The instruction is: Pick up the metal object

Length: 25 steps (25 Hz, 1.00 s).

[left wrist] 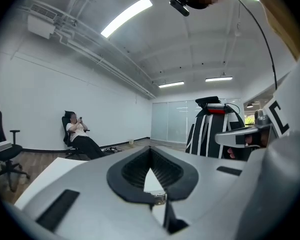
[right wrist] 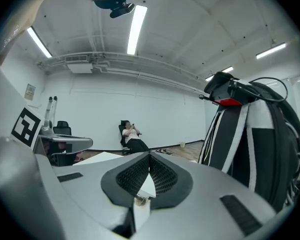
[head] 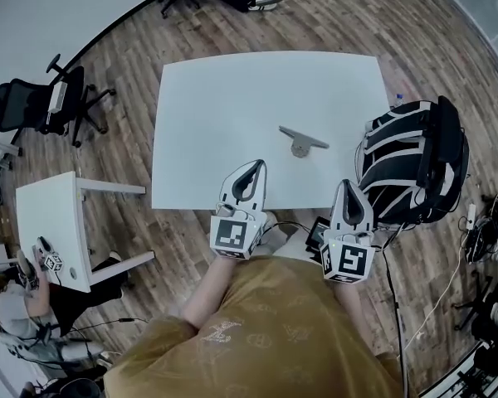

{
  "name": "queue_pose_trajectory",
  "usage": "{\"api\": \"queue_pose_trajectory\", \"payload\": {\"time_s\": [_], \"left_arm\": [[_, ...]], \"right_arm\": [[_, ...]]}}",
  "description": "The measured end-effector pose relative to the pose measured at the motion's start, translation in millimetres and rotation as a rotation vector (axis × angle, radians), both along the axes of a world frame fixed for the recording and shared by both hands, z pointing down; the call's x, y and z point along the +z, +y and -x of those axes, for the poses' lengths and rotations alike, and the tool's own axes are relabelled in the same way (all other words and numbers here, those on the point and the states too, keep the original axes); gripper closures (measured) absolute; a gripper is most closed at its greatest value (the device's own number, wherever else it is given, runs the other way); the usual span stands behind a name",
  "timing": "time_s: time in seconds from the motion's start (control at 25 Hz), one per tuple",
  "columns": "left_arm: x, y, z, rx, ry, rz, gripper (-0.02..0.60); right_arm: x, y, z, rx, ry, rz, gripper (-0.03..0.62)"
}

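- left hand-held gripper (head: 254, 165): jaws together, empty
- right hand-held gripper (head: 349, 184): closed, empty
- metal object (head: 302, 140) on white surface (head: 224, 98), frame centre, clear of both

The near edge of the white table (head: 257, 98) hides partly behind the left gripper (head: 255, 167) and right gripper (head: 349, 187), as does a dark device (head: 317, 232) (kind unclear). Near left, the picture's edge crops a seated person (head: 18, 312).

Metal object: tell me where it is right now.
In the head view, the metal object lies on the white table, right of its centre. It is beyond the left gripper and the right gripper.
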State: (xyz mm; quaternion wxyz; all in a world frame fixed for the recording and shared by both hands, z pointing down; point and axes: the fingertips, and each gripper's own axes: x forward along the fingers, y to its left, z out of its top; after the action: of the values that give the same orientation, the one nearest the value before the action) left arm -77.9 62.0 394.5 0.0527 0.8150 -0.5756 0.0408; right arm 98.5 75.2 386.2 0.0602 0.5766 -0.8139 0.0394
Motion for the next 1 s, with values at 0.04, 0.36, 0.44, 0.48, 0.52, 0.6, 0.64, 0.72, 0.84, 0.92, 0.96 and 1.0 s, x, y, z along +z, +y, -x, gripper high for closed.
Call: {"api": "queue_pose_trajectory", "payload": {"time_s": [0.04, 0.36, 0.44, 0.48, 0.52, 0.6, 0.64, 0.72, 0.84, 0.92, 0.96, 1.0], "left_arm": [[1, -2, 2, 0.001, -0.001, 0.001, 0.575], [3, -25, 4, -0.008, -0.020, 0.002, 0.576], [3, -34, 3, -0.018, -0.020, 0.005, 0.575], [3, -38, 3, -0.023, -0.022, 0.008, 0.576], [3, -42, 3, -0.028, -0.023, 0.012, 0.575], [1, -52, 3, -0.037, -0.028, 0.015, 0.575], [1, -58, 1, -0.041, -0.030, 0.016, 0.575], [1, -68, -3, -0.045, -0.036, 0.014, 0.576], [2, -79, -10, -0.052, -0.043, 0.012, 0.575], [3, -87, -10, -0.062, -0.050, 0.011, 0.577], [3, -90, -10, -0.065, -0.054, 0.013, 0.576], [4, -92, -10, -0.066, -0.055, 0.017, 0.575]], "right_arm": [[1, -1, 1, 0.003, 0.000, 0.003, 0.586], [-2, -30, 6, -0.009, -0.008, -0.008, 0.586], [-2, -39, 6, -0.019, -0.015, -0.005, 0.586], [-2, -44, 6, -0.025, -0.020, -0.002, 0.586], [-3, -48, 6, -0.031, -0.025, 0.002, 0.586], [-5, -56, 7, -0.043, -0.031, 0.004, 0.586], [-6, -61, 7, -0.048, -0.035, 0.004, 0.586], [-3, -71, 5, -0.056, -0.042, 0.009, 0.586], [2, -83, 3, -0.066, -0.051, 0.017, 0.586], [5, -91, 3, -0.071, -0.053, 0.020, 0.586], [5, -93, 3, -0.072, -0.054, 0.022, 0.586], [5, -95, 3, -0.071, -0.055, 0.025, 0.586]]}}
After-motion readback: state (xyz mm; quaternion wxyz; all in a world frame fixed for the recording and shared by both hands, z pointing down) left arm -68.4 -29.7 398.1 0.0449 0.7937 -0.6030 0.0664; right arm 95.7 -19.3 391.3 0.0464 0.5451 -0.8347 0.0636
